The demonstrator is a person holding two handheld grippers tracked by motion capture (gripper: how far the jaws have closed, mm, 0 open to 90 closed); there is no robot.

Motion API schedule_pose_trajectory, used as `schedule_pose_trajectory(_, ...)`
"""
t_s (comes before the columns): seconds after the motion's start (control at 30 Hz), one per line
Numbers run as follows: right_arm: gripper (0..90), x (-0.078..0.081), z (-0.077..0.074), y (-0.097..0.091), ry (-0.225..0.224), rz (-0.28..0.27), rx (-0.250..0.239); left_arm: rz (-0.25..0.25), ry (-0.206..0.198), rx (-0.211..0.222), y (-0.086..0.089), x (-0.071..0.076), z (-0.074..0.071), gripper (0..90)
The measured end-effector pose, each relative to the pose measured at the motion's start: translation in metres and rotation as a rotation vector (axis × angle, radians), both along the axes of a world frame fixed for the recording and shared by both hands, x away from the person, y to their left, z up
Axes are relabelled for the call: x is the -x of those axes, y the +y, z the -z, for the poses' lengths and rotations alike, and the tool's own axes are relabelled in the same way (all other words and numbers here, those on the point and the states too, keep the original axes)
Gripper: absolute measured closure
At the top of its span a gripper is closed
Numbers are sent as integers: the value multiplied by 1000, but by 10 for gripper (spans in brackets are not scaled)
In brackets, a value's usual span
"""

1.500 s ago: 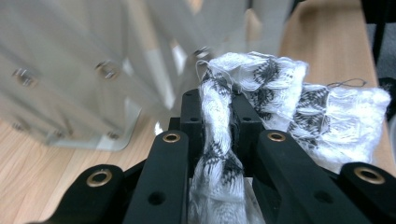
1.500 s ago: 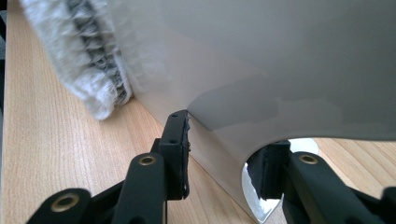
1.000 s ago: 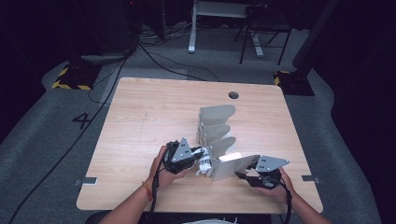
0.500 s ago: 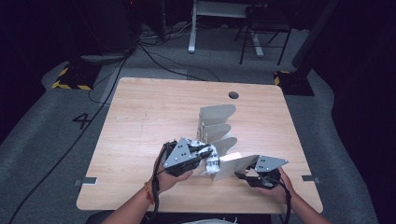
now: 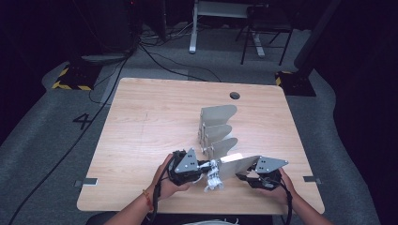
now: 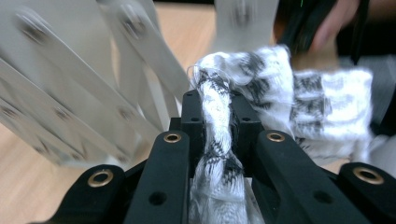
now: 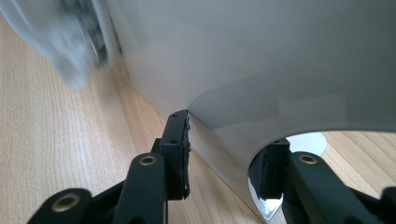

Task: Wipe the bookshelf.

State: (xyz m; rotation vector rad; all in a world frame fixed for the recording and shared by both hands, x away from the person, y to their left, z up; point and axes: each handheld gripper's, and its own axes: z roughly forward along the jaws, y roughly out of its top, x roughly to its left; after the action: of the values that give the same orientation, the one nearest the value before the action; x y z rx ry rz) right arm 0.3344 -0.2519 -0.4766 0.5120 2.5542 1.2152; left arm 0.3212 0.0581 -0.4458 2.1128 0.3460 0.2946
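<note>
Two tongs: yours, both gripping.
Left tongs (image 6: pixel 215 116): pinching your white, black-flecked cloth (image 6: pixel 299 107), bunched just beyond their tips.
Right tongs (image 7: pixel 229 154): clamped around the grey rack's (image 5: pixel 218 129) nearest panel, over the desk (image 5: pixel 150 117).

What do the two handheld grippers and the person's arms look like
Both the left gripper and right gripper are black, each topped by a grey three-cornered plate. Their jaws are black linkages with brass-coloured rivets. Black cables trail back along bare forearms; a reddish band circles the left wrist.
</note>
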Motion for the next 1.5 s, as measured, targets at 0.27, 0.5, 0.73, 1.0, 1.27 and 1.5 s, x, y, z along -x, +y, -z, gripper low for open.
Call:
schedule_pose_trajectory(0.27, 640, -1, 0, -2, 2, 12, 6, 25, 39, -47, -7, -6, 19, 799)
schedule_pose_trajectory(0.5, 658, -2, 0, -3, 0, 8, 10, 21, 43, -127, -7, -16, 34, 798)
schedule_pose_trajectory(0.73, 657, -2, 1, -3, -2, 9, 9, -79, 30, -93, 2, -29, 30, 793)
schedule_pose_trajectory(1.0, 654, -2, 1, -3, -1, 10, 7, -202, -45, 92, 12, -39, 0, 791)
schedule_pose_trajectory(1.27, 649, -2, 1, -2, 0, 14, 7, -227, -91, 202, 20, -39, -24, 792)
schedule_pose_trajectory(1.5, 643, -2, 2, -2, 3, 21, 9, -158, -138, 255, 17, -18, -42, 790)
